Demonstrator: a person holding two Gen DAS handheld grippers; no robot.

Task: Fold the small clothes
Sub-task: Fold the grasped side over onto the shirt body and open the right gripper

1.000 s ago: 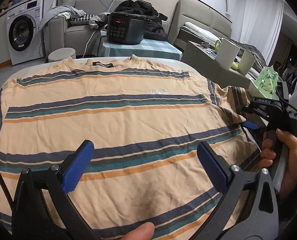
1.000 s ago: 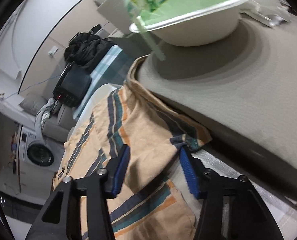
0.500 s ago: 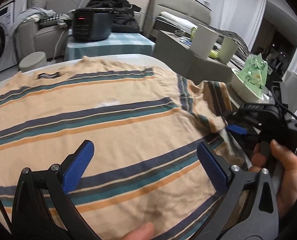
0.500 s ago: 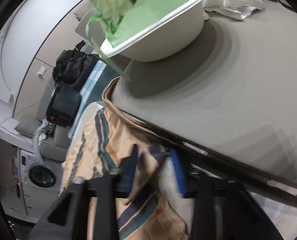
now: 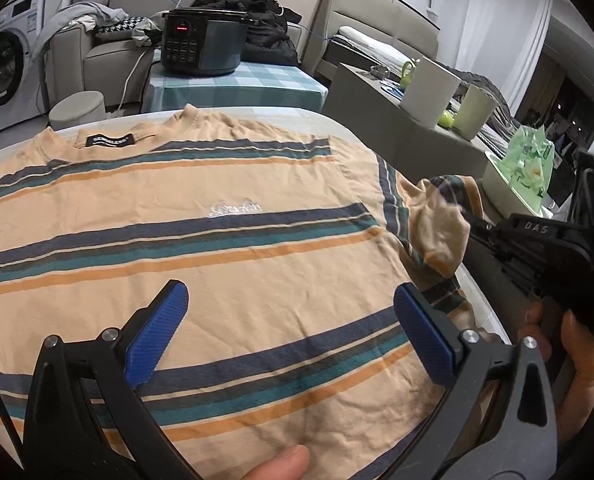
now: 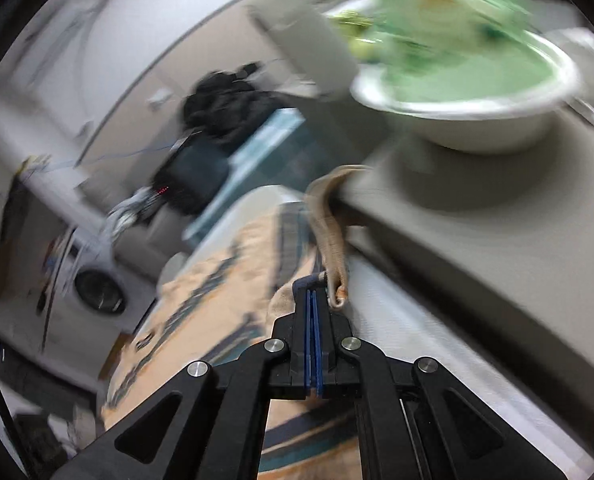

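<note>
Left wrist view: sharp, evenly lit w/ soft indoor light, prob. from overhead; no hard glare. Striped shirt (image 5: 201, 248) reads clearly, creases and chest lettering legible. Faint shadows only, under the left tool (image 5: 289, 332). Strong fisheye bend: straight lines curve toward the edges, black vignette in the corners. Windows at far right look dark.

Right wrist view: heavy motion blur across the bkgd; white bowl (image 6: 477, 120) and its green contents smeared, washing machine (image 6: 97, 288) streaked. Right tool (image 6: 312, 300) stays crisp in the foreground. Bowl casts a soft dark shadow on the grey table (image 6: 497, 240). Same dark corners.
</note>
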